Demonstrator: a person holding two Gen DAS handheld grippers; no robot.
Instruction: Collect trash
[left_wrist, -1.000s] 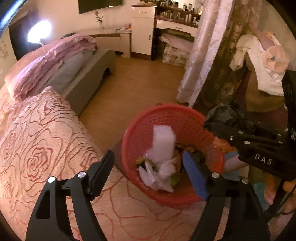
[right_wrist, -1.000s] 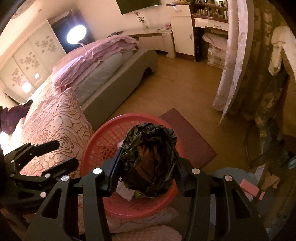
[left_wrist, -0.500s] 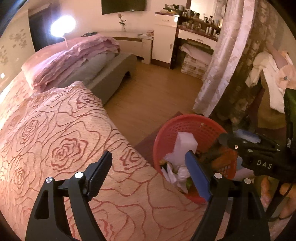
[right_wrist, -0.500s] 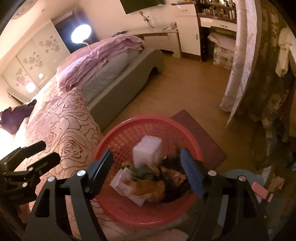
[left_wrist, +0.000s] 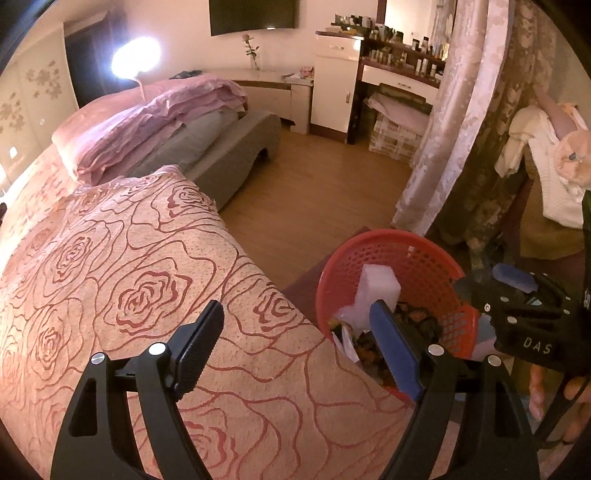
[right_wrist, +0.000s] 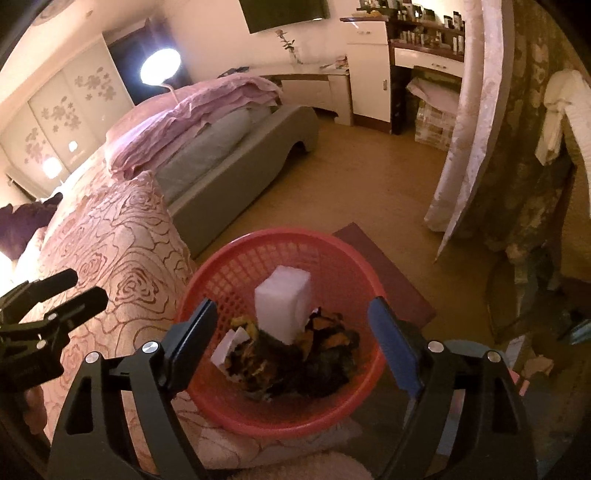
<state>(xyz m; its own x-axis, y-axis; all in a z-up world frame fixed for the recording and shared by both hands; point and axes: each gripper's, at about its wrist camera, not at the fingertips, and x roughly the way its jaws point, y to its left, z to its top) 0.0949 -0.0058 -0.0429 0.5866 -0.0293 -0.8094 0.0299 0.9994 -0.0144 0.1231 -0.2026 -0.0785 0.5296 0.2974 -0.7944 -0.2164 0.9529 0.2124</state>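
The right gripper (right_wrist: 291, 343) hangs directly over the red basket (right_wrist: 236, 258) with its jaws apart and nothing between them, a fitting place for dropping waste in. The trash (right_wrist: 295, 354), dark crumpled scraps and a white block (right_wrist: 282, 302), lies inside the basket, which sits just beside the bed (left_wrist: 110, 266). The left gripper (left_wrist: 295, 343), also apart and empty, hovers over the bedspread, likely placed to look for more litter.

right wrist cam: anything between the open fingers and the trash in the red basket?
Nothing. In the right wrist view the right gripper hangs open over the red basket, only air above the trash.
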